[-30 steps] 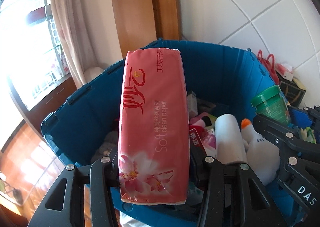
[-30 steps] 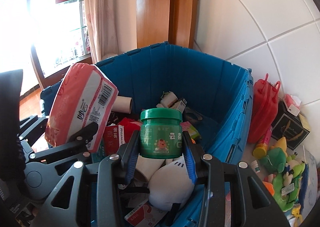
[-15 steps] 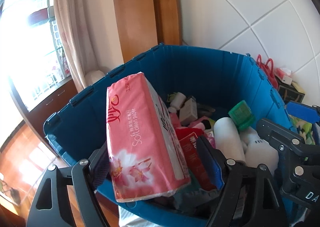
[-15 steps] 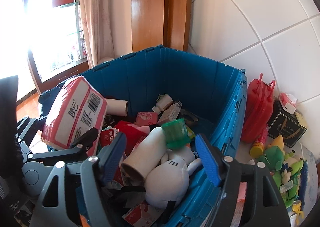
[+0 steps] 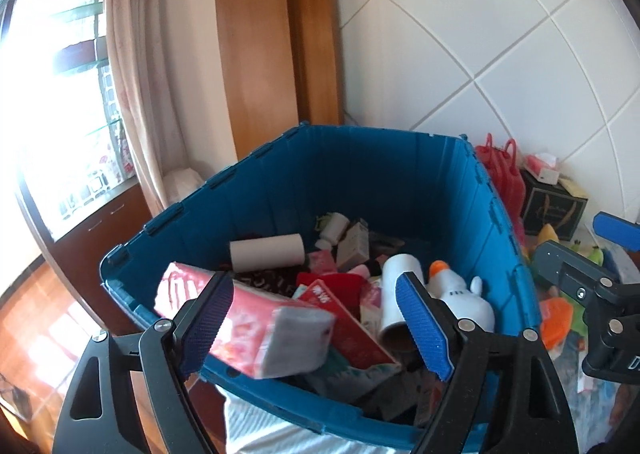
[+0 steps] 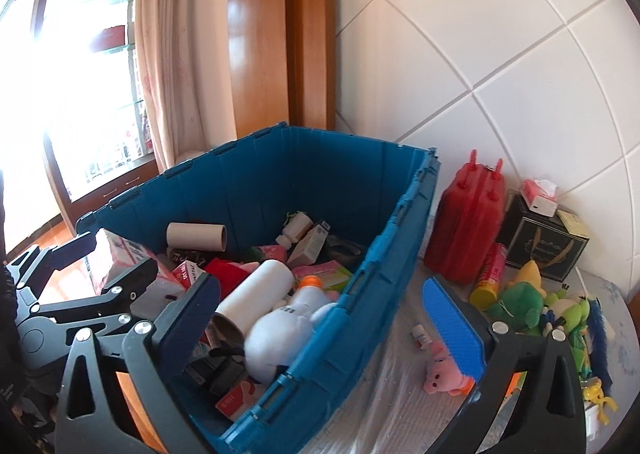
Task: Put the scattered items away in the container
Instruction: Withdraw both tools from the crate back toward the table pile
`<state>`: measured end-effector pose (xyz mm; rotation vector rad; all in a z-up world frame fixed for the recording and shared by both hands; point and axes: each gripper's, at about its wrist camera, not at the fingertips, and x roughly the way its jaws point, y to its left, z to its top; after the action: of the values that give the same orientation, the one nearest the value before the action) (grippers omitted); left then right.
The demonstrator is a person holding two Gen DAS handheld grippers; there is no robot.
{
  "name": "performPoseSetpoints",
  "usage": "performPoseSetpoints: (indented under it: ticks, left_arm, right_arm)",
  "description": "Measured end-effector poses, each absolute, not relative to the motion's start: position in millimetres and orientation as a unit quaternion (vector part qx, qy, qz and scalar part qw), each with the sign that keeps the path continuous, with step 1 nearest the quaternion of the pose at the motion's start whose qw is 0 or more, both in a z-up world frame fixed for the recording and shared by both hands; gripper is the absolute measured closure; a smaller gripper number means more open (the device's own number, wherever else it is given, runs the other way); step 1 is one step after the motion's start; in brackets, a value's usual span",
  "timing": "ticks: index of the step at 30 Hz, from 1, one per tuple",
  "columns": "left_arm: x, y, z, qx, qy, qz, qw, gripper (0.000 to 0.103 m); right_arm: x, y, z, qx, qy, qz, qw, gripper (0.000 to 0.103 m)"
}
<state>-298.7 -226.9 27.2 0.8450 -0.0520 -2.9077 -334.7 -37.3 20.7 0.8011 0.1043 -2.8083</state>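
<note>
A big blue crate [image 5: 384,174] [image 6: 340,190] holds several items. The pink tissue pack [image 5: 256,330] lies tilted on the pile at the crate's near left, free of my left gripper [image 5: 312,330], which is open above the near rim. My right gripper [image 6: 324,318] is open and empty over the crate's right wall. A white plush toy [image 6: 280,326] and a white roll [image 6: 256,294] lie in the crate. The green jar is hidden.
On the table right of the crate stand a red jug [image 6: 468,222], a black box [image 6: 544,250], a yellow-capped can [image 6: 488,278], green plush toys [image 6: 520,302] and a small pink pig toy [image 6: 440,370]. Tiled wall behind; curtain and window at left.
My left gripper opened and the tissue pack dropped flat onto the pile. My right gripper, open after dropping the green jar, pulled back and right. The jar is out of sight.
</note>
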Motion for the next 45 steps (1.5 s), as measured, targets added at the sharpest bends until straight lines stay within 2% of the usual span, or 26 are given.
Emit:
performPoseSetpoints:
  ticks: [12,22,29,37,45]
  left_arm:
    - [-278,-123,45,0.253,-0.052,-0.965,-0.034,0.019]
    - [-252,13,45,0.250,-0.070,-0.961,-0.099,0.019]
    - [-228,121,22,0.277,-0.079,-0.949,-0.130,0.019]
    - [-210,218,-30,0.323,-0.092,-0.928,-0.160,0.019]
    - [-243,261,-74,0.367,-0.120,-0.906,-0.173,0.019]
  right_arm:
    - [-291,52,30,0.256,0.004,-0.966,0.032,0.000]
    - [-245,166,25,0.258,-0.014,-0.966,-0.024,0.000]
    - [-212,262,7,0.279,-0.023,-0.959,-0.050,0.000]
    - [-174,371,-31,0.321,-0.047,-0.942,-0.089,0.000]
    - [-156,450,-71,0.361,-0.099,-0.915,-0.151,0.000]
